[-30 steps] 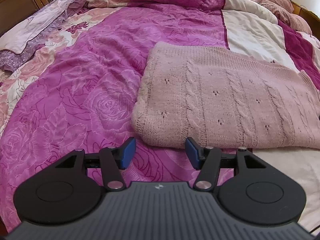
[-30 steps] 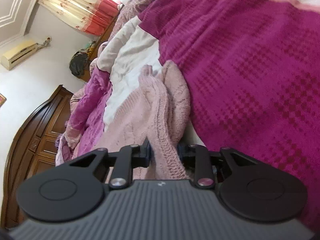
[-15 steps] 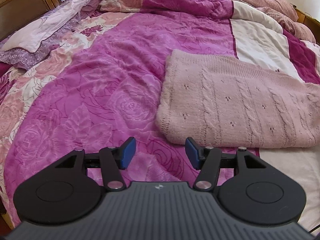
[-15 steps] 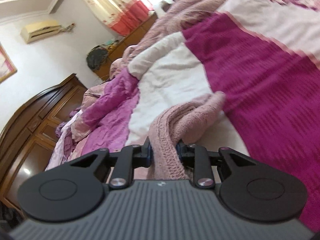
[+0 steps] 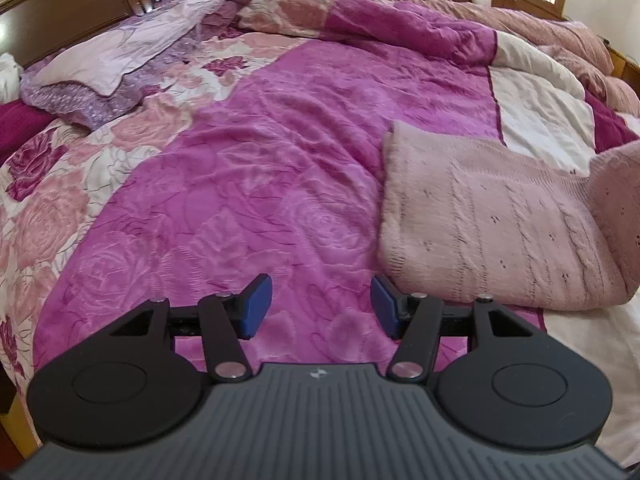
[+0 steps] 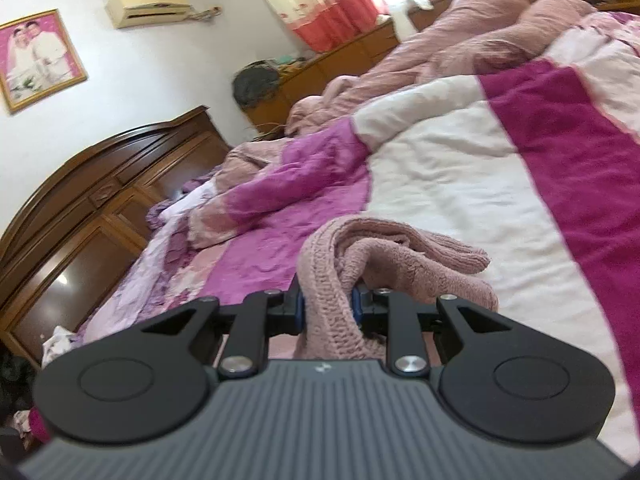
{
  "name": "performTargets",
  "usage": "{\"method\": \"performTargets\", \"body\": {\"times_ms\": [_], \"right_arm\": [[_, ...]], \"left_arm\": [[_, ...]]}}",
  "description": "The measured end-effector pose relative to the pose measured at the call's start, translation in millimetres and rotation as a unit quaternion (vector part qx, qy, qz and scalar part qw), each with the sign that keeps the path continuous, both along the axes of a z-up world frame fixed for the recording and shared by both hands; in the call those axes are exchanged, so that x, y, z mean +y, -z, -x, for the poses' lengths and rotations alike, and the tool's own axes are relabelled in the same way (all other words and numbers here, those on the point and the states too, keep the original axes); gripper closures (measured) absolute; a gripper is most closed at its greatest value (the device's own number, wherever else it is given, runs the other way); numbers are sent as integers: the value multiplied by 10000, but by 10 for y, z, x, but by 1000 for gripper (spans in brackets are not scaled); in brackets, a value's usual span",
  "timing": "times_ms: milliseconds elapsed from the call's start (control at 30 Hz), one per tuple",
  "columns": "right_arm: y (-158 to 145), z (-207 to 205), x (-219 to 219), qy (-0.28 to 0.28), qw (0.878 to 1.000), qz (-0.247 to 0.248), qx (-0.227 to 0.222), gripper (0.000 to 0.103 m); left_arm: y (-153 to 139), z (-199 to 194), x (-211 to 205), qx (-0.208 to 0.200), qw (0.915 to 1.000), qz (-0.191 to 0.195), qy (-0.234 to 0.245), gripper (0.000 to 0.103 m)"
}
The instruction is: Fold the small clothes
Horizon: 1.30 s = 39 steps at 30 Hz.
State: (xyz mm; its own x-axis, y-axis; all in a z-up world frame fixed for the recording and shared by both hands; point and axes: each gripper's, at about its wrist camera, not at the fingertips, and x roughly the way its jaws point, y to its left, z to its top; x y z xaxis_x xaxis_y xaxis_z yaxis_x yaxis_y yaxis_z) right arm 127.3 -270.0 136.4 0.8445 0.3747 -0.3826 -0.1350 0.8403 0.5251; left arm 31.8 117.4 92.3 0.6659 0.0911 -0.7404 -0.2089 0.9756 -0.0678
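A pale pink cable-knit sweater [image 5: 500,220] lies folded on the magenta floral bedspread [image 5: 260,184], right of centre in the left wrist view. Its right end rises off the bed. My left gripper [image 5: 318,306] is open and empty, low over the bedspread just left of the sweater's near corner. My right gripper [image 6: 327,306] is shut on a bunched edge of the sweater [image 6: 360,256] and holds it lifted above the white and magenta quilt [image 6: 460,176].
Crumpled pink bedding [image 5: 500,16] is piled at the far side of the bed. A lilac pillow [image 5: 112,56] lies at the far left by the dark wooden headboard [image 6: 92,200]. A wooden dresser [image 6: 360,44] stands under the curtained window.
My left gripper has drawn back and to the left, away from the sweater. My right gripper has lifted the sweater's edge and swung it up and over towards the left.
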Motion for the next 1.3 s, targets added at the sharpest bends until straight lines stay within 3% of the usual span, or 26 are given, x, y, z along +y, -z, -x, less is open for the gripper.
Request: {"method": "performTargets", "body": {"times_ms": [333, 667, 767, 900, 1033, 1133, 1300], "right_arm": [[-137, -131, 879, -742, 9972, 101, -29, 78], [443, -245, 1866, -1349, 9854, 865, 575, 78], [573, -225, 2014, -1398, 9829, 949, 739, 78], [487, -167, 2091, -1336, 9838, 1052, 562, 78], [554, -210, 2162, -1226, 9859, 932, 657, 78], [644, -197, 2276, -1273, 9824, 1203, 648, 78], [639, -78, 2303, -1265, 9816, 1312, 566, 66]], "left_arm": [[12, 161, 338, -99, 9993, 207, -282, 41], [113, 249, 547, -134, 9982, 462, -363, 41], [149, 254, 597, -109, 9980, 508, -364, 41], [150, 270, 663, -157, 9975, 577, -372, 41], [125, 268, 691, -242, 9972, 597, -385, 41], [125, 268, 682, -249, 9973, 599, -357, 41], [106, 259, 624, -241, 9983, 479, -207, 41]]}}
